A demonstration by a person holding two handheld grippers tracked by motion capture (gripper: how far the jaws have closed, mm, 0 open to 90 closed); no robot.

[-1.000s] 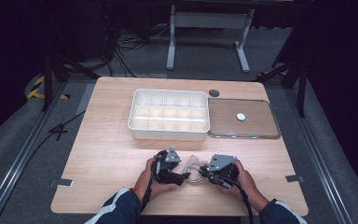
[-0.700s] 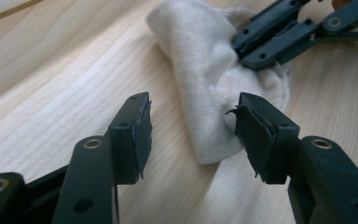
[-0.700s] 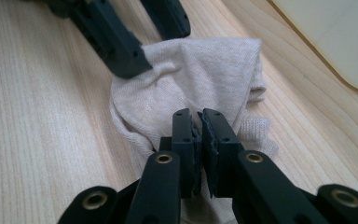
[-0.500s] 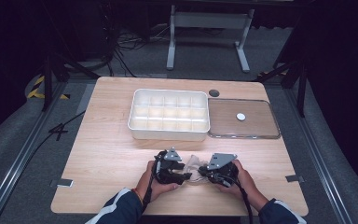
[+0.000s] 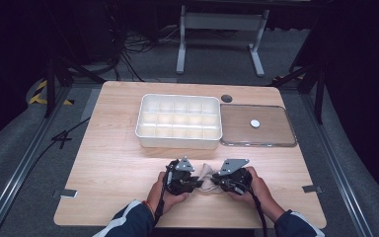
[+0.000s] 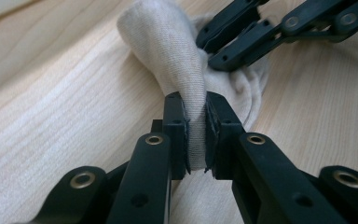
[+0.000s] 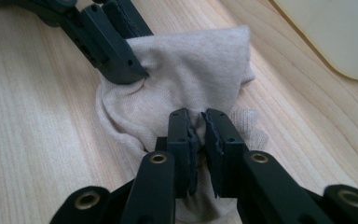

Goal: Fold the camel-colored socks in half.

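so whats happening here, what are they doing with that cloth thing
A person holds a small beige cloth between two hand-held grippers near the front of the wooden table. The left gripper is shut on a fold of it, and the right gripper is shut on another part, so the cloth is bunched between them. Farther back sit a white compartment tray, which looks empty, and a clear lid beside it, both untouched.

L gripper (image 5: 193, 181) & R gripper (image 5: 216, 180): black linkage fingers (image 6: 175, 122) w/ brass rivets; grey triangular plates on top; black cables; navy sleeves (image 5: 128, 223), white stripe; orange wristband (image 5: 150, 208).
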